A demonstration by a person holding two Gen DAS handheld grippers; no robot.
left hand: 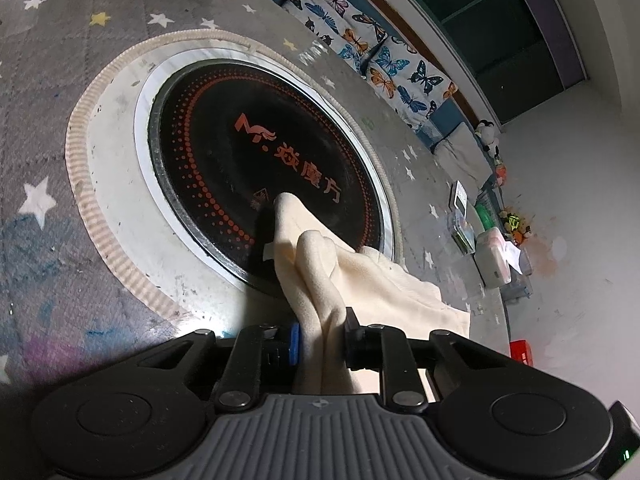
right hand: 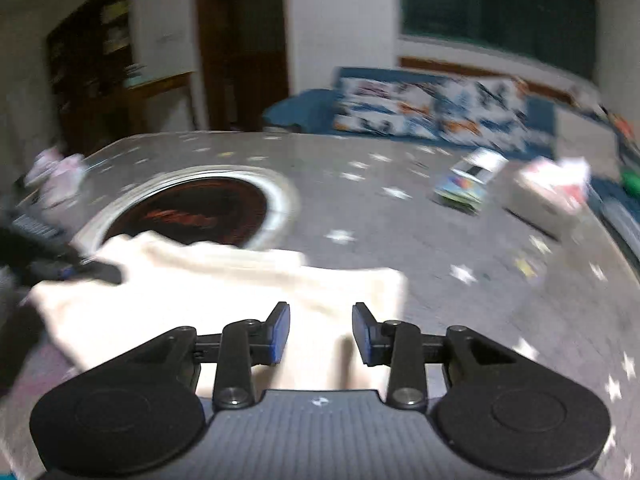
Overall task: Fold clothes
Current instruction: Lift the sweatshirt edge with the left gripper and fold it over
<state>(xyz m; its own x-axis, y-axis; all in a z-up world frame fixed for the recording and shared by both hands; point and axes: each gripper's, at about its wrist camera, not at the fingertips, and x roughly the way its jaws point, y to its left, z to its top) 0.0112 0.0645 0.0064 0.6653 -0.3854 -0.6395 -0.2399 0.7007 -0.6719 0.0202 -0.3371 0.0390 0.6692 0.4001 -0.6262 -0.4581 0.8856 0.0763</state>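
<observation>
My left claw (left hand: 320, 336) is clamped on a bunched edge of the cream cloth (left hand: 360, 280), which drapes over the surface (left hand: 40, 120) by the black hob (left hand: 260, 168). My right claw (right hand: 320, 332) hangs apart above the cloth. Mid-fold, I judge; next, the right needs a grip.

Cream cloth (left hand: 320, 280), bunched and pinched at one end, rest draped on the table

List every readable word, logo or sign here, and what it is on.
"M." logo, orange, on the black cooktop.
"焱魔方", orange, beside that logo on the cooktop.
Small mark below the characters on the cooktop: too small to read.
Box and packets print: unreadable.
Right wrist view: blurred, nothing legible.
</observation>
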